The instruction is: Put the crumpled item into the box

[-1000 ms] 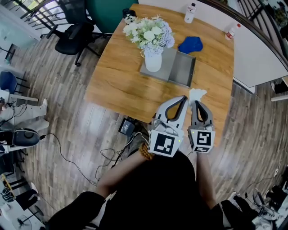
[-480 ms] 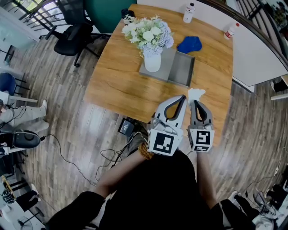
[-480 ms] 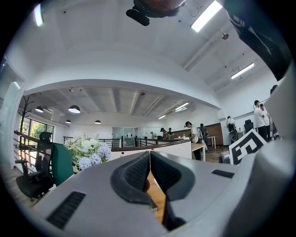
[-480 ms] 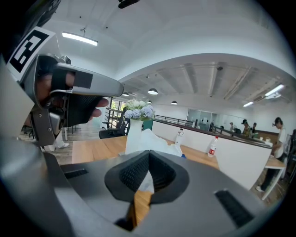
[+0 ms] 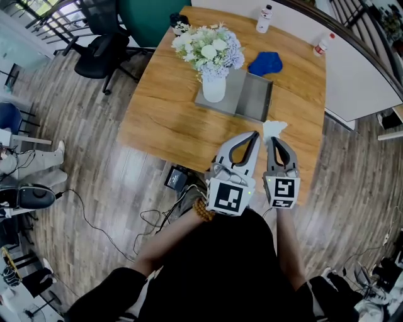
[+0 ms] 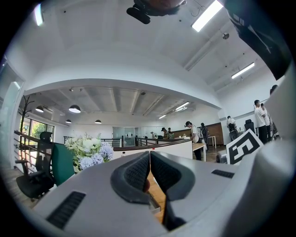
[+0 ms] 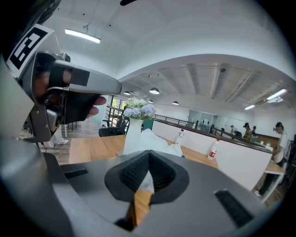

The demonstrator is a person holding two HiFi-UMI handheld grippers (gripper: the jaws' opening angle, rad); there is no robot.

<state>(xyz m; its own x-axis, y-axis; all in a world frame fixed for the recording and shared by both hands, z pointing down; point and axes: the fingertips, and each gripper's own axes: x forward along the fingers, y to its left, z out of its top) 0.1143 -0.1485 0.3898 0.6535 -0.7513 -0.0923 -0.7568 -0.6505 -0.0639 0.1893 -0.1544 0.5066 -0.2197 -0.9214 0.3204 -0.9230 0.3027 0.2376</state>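
A crumpled white paper [image 5: 274, 128] sticks out of my right gripper [image 5: 272, 139], which is shut on it above the table's near edge. In the right gripper view the paper [image 7: 156, 141] rises just past the closed jaws of that gripper [image 7: 149, 156]. The grey shallow box [image 5: 253, 96] lies further up the table, beyond the paper. My left gripper [image 5: 254, 136] hovers beside the right one, shut with nothing in it, and its jaws meet in the left gripper view [image 6: 149, 158].
A white vase of flowers [image 5: 213, 85] stands on the box's left part. A crumpled blue cloth [image 5: 266, 62] lies behind the box. Two small bottles [image 5: 264, 18] [image 5: 323, 44] stand at the wooden table's [image 5: 170, 119] far edge. Office chairs [image 5: 107, 44] are to the left.
Both grippers and the white paper have edged slightly forward toward the box. Nothing was let go or picked up.
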